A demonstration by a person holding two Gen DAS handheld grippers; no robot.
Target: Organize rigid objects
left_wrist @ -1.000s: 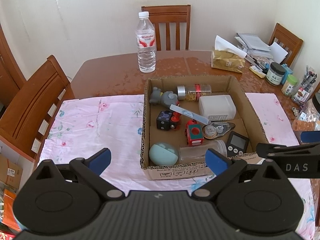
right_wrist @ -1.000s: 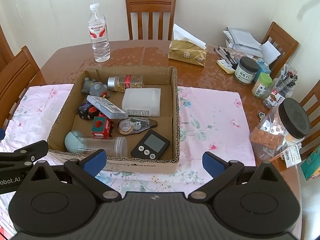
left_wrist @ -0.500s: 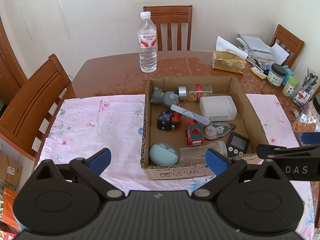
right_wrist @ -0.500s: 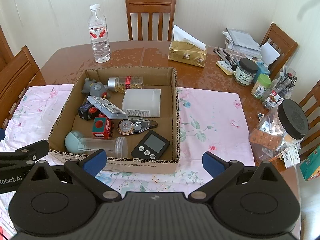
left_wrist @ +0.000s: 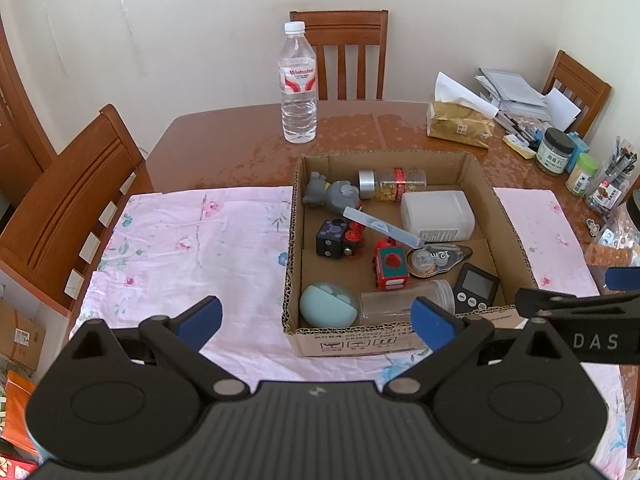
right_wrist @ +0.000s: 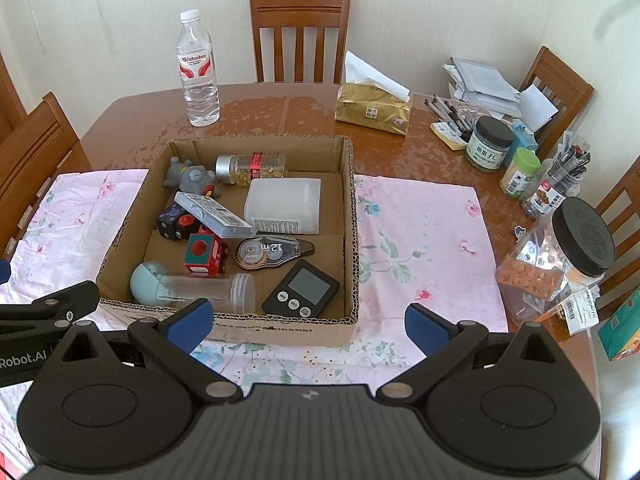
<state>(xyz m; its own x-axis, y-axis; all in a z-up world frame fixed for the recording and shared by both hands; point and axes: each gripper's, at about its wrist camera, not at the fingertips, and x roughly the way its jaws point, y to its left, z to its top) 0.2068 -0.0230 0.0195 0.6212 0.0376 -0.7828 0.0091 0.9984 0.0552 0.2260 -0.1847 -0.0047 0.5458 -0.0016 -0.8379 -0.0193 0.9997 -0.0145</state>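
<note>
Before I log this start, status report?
Left gripper open, right gripper open, both empty. Cardboard box full, untouched. Clear tube lies along its near wall.

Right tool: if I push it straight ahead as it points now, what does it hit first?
Probably the cardboard box's near wall, just ahead of the open right tool; depth is uncertain.

A pink cloth (right_wrist: 420,220) with a floral print covers the brown wooden table (right_wrist: 280,112). The cardboard box (right_wrist: 348,216) is tan; inside it are a pale blue egg (left_wrist: 328,304), a red cube (right_wrist: 202,254), a black timer (right_wrist: 302,290) with a grey screen and a white container (right_wrist: 284,204). The tissue pack (right_wrist: 372,110) is gold.
</note>
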